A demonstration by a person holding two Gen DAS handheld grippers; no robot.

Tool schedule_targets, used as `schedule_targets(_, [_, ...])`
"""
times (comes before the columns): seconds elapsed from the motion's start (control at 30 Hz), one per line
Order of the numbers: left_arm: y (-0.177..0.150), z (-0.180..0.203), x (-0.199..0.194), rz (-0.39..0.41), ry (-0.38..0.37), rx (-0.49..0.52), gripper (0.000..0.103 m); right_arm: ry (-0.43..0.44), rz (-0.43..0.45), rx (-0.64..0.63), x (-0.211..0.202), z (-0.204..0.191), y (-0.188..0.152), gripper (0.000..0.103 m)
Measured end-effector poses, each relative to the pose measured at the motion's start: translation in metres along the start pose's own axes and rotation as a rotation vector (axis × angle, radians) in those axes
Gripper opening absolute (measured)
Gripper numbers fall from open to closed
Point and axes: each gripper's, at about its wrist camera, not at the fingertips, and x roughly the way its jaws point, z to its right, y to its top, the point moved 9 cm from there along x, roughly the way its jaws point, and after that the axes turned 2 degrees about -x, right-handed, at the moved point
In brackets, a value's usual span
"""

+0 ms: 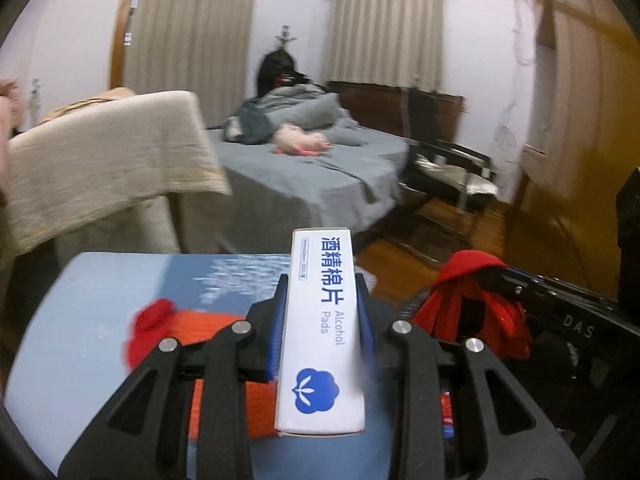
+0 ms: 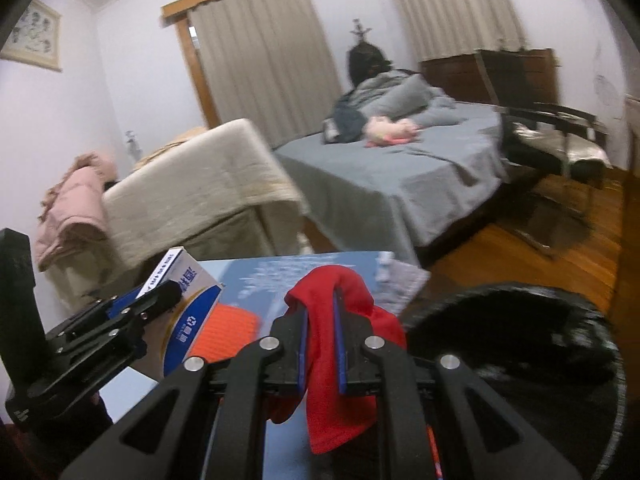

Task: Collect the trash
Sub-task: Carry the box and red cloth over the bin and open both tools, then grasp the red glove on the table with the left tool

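The left gripper point(image 1: 322, 312) pinches a slim white cardboard box of alcohol pads point(image 1: 320, 332) with blue lettering, its blue pads pressed against the box's two long sides, the box standing end-up between them and reaching past the fingertips. The right gripper point(image 2: 322, 320) is pressed nearly together on a crumpled red cloth point(image 2: 340, 344), which drapes over the fingertips and hangs down between and below the fingers.

Both items are therefore lifted and in hand, so the picking-up part of the job looks done for these two pieces. Just to the right of and below the right gripper gapes a round black bin lined with a black bag point(image 2: 520, 356); its dark mouth is near but neither item is over it yet, as far as the blurred frames show. Dropping the box and the cloth into it appears to be what remains.

Under both grippers lies a pale blue table surface with a white printed pattern point(image 1: 100, 288), and on it an orange knitted piece point(image 2: 228, 332) sits just left of the right gripper, possibly another thing to collect.
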Motion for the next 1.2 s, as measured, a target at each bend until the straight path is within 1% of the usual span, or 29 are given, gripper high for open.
schedule_targets(0.13, [-0.009,0.048,0.016,-0.017,-0.082,0.038,0.03,-0.075,0.007,0.036,-0.019,0.043,-0.008,0.011])
schedule_targets(0.2, [-0.013,0.065,0.025,-0.027,-0.112,0.045,0.03,-0.11,0.006,0.054,-0.027,0.063,-0.013,0.011])
schedule_targets(0.23, [-0.016,0.074,0.03,-0.037,-0.127,0.049,0.03,-0.127,0.006,0.066,-0.03,0.073,-0.016,0.013])
schedule_targets(0.3, [-0.021,0.088,0.041,-0.053,-0.151,0.054,0.03,-0.163,0.001,0.086,-0.036,0.092,-0.022,0.014])
schedule_targets(0.4, [-0.027,0.108,0.052,-0.074,-0.196,0.066,0.03,-0.21,-0.011,0.095,-0.042,0.112,-0.03,0.018])
schedule_targets(0.43, [-0.029,0.114,0.056,-0.083,-0.211,0.071,0.031,-0.224,-0.015,0.093,-0.043,0.118,-0.033,0.021])
schedule_targets(0.47, [-0.03,0.116,0.059,-0.087,-0.22,0.072,0.034,-0.238,-0.021,0.091,-0.045,0.123,-0.035,0.029])
schedule_targets(0.5, [-0.032,0.12,0.062,-0.095,-0.234,0.07,0.045,-0.249,-0.024,0.093,-0.046,0.127,-0.037,0.035])
schedule_targets(0.53, [-0.032,0.122,0.063,-0.099,-0.24,0.069,0.049,-0.263,-0.026,0.096,-0.049,0.133,-0.04,0.044])
schedule_targets(0.57, [-0.034,0.122,0.063,-0.101,-0.245,0.068,0.051,-0.273,-0.028,0.101,-0.051,0.137,-0.043,0.051])
schedule_targets(0.6, [-0.035,0.122,0.064,-0.102,-0.244,0.07,0.054,-0.279,-0.031,0.103,-0.052,0.139,-0.045,0.055])
schedule_targets(0.63, [-0.036,0.12,0.064,-0.104,-0.24,0.072,0.056,-0.291,-0.034,0.104,-0.053,0.142,-0.046,0.066])
schedule_targets(0.67, [-0.037,0.119,0.063,-0.104,-0.235,0.072,0.057,-0.301,-0.033,0.104,-0.054,0.143,-0.048,0.071])
schedule_targets(0.7, [-0.036,0.115,0.063,-0.104,-0.228,0.068,0.058,-0.31,-0.029,0.108,-0.055,0.145,-0.049,0.072])
schedule_targets(0.73, [-0.035,0.111,0.061,-0.101,-0.22,0.064,0.059,-0.311,-0.027,0.111,-0.056,0.146,-0.048,0.079])
schedule_targets(0.77, [-0.033,0.104,0.06,-0.095,-0.206,0.058,0.062,-0.313,-0.025,0.115,-0.055,0.145,-0.048,0.09])
schedule_targets(0.83, [-0.028,0.087,0.053,-0.07,-0.171,0.048,0.068,-0.323,-0.01,0.118,-0.056,0.141,-0.047,0.097])
schedule_targets(0.9, [-0.024,0.072,0.044,-0.043,-0.135,0.05,0.076,-0.316,0.004,0.107,-0.053,0.131,-0.043,0.097])
schedule_targets(1.0, [-0.02,0.043,0.031,-0.012,-0.068,0.055,0.081,-0.293,0.008,0.082,-0.045,0.113,-0.039,0.097])
schedule_targets(1.03, [-0.019,0.034,0.026,-0.006,-0.049,0.054,0.082,-0.277,0.009,0.07,-0.04,0.102,-0.037,0.097])
schedule_targets(1.17, [-0.019,-0.024,0.002,0.026,0.076,0.043,0.083,-0.209,0.015,0.026,-0.016,0.056,-0.031,0.097])
schedule_targets(1.2, [-0.019,-0.033,-0.003,0.032,0.098,0.04,0.083,-0.189,0.012,0.017,-0.009,0.043,-0.031,0.097])
